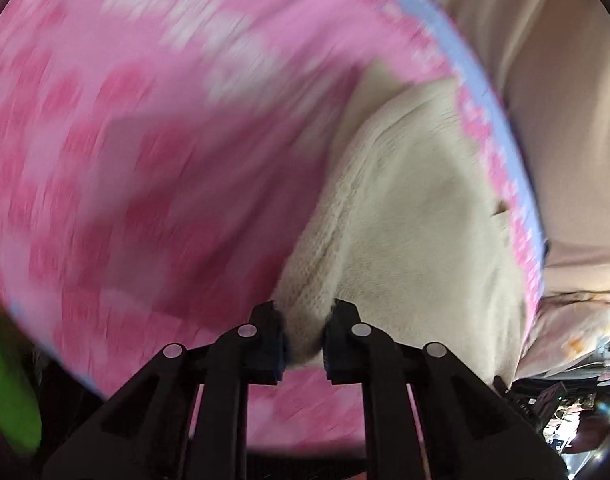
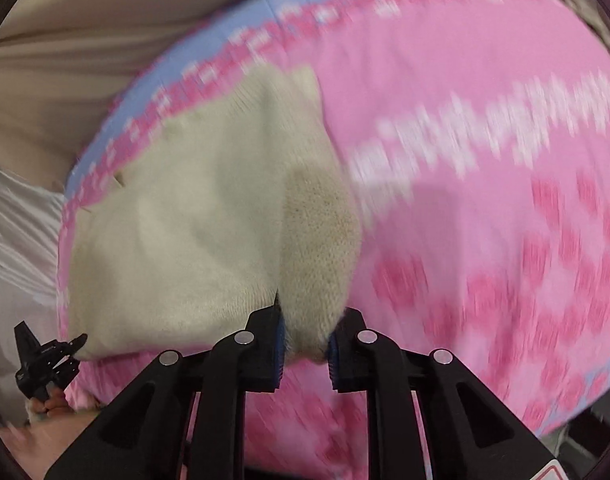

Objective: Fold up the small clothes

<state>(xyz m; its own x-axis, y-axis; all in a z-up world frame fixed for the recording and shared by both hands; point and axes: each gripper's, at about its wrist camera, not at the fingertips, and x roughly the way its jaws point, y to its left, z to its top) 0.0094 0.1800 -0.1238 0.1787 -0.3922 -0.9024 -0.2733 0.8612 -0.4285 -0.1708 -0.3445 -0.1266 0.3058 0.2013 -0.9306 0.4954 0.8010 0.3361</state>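
A small cream knit garment lies on a pink patterned cloth with a blue border. My left gripper is shut on a bunched near edge of the garment. In the right wrist view the same cream garment lies on the pink cloth, and my right gripper is shut on another bunched edge of it. The left gripper shows small at the lower left of the right wrist view, at the garment's other corner. Both views are motion-blurred.
Beige fabric, like bedding or a curtain, lies beyond the blue border of the pink cloth. A green object is at the left edge of the left wrist view. Clutter sits at the lower right.
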